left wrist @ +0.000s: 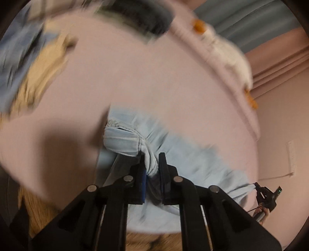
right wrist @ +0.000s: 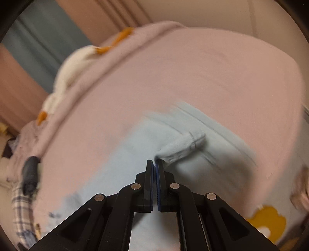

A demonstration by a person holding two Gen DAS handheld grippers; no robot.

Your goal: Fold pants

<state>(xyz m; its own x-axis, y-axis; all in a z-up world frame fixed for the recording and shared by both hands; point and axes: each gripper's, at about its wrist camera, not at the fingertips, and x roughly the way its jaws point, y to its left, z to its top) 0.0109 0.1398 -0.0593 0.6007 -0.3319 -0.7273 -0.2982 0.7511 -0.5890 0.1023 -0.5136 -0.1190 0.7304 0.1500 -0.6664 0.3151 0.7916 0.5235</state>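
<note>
Light blue pants (left wrist: 183, 160) lie on a pink bed sheet (left wrist: 144, 77). My left gripper (left wrist: 152, 158) is shut on a bunched fold of the pants near a seamed hem and lifts it. In the left wrist view the right gripper (left wrist: 257, 186) shows at the far right, pinching another end of the pants. In the right wrist view the pants (right wrist: 193, 146) spread ahead over the sheet (right wrist: 173, 77), and my right gripper (right wrist: 154, 161) is shut on a thin edge of the fabric. Both views are blurred by motion.
A pile of blue and tan clothes (left wrist: 29, 67) lies at the left of the bed, a dark garment (left wrist: 139, 17) at the back. A pink blanket with white and orange patches (right wrist: 77, 61) runs along the bed's far edge. Plaid cloth (right wrist: 21, 208) lies at lower left.
</note>
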